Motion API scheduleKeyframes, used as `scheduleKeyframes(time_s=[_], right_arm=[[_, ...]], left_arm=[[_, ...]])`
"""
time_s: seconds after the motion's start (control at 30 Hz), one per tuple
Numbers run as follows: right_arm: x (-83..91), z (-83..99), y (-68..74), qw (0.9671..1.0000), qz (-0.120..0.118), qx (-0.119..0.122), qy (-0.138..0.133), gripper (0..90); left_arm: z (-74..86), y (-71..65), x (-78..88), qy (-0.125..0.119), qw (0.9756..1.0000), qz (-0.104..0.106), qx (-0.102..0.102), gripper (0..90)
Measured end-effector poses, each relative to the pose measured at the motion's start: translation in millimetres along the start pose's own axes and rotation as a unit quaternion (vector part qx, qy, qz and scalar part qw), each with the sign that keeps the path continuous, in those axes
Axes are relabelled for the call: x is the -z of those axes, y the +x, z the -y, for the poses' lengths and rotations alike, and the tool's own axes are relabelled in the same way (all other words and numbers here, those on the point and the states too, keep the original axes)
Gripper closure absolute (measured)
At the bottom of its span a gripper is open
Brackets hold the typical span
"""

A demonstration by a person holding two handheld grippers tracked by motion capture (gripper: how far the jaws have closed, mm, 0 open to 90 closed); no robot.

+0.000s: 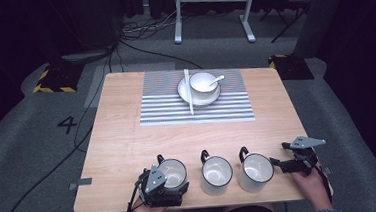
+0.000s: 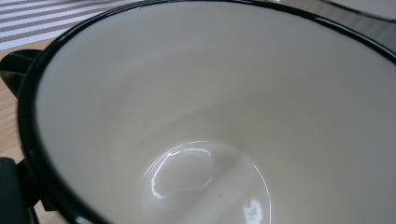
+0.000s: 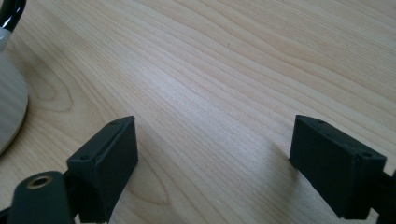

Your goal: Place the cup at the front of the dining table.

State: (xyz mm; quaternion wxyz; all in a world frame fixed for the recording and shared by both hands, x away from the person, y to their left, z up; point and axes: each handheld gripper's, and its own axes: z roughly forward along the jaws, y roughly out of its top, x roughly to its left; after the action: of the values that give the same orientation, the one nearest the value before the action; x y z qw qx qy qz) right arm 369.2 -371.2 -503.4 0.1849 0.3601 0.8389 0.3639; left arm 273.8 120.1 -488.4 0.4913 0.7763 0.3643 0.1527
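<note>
Three white mugs with black rims and handles stand in a row along the table's front edge. My left gripper [image 1: 164, 183] is set around the left mug [image 1: 173, 169], its jaws wide on either side of the mug's body. In the left gripper view the mug's glossy inside [image 2: 210, 116] is very close, and one black finger [image 2: 9, 191] lies against its outer wall. The middle mug [image 1: 216, 173] stands free. My right gripper [image 1: 279, 153] rests open just right of the right mug [image 1: 255, 169]. Its jaws [image 3: 215, 140] hold bare wood, with that mug [image 3: 8, 102] at the left edge.
At the back of the wooden table [image 1: 123, 140] lies a striped mat [image 1: 166, 110]. On it sits a white plate [image 1: 184, 93] with a bowl [image 1: 203, 82], a spoon [image 1: 217, 78] and chopsticks [image 1: 189, 91]. Cables and white desk legs [image 1: 177, 36] are on the floor beyond.
</note>
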Motion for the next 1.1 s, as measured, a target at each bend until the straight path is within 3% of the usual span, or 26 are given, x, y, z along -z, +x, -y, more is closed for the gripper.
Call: scheduleKeyframes(time_s=[0.13, 0.43, 0.57, 0.73, 1.03, 1.1], right_arm=[[-0.6, -0.1, -0.5, 1.0, 0.0, -0.005, 0.0, 15.3], [-0.5, -0.1, -0.4, 1.0, 0.001, -0.005, 0.0, 15.0], [-0.2, 0.0, 0.9, 1.0, 0.006, -0.001, -0.002, 15.0], [0.2, 0.0, 1.0, 1.0, 0.007, 0.001, -0.001, 15.0], [-0.1, 0.1, 0.7, 1.0, 0.007, -0.001, -0.002, 15.0], [-0.6, -0.2, -0.7, 1.0, 0.004, -0.008, 0.0, 15.0]], left_arm=[[-9.3, 3.4, 4.8, 0.004, 1.0, 0.0, -0.008, 3.2], [-34.2, 25.1, 12.3, 0.015, 0.9997, 0.001, 0.018, 3.1], [-44.1, 34.0, 12.4, 0.018, 0.9997, -0.012, 0.01, 3.1], [-56.4, 43.6, 12.9, 0.014, 0.9997, -0.012, 0.018, 3.2], [-76.6, 54.5, 10.2, 0.013, 0.9998, -0.01, 0.015, 3.2], [-85.4, 58.5, 7.2, 0.016, 0.9997, -0.016, 0.002, 3.2]])
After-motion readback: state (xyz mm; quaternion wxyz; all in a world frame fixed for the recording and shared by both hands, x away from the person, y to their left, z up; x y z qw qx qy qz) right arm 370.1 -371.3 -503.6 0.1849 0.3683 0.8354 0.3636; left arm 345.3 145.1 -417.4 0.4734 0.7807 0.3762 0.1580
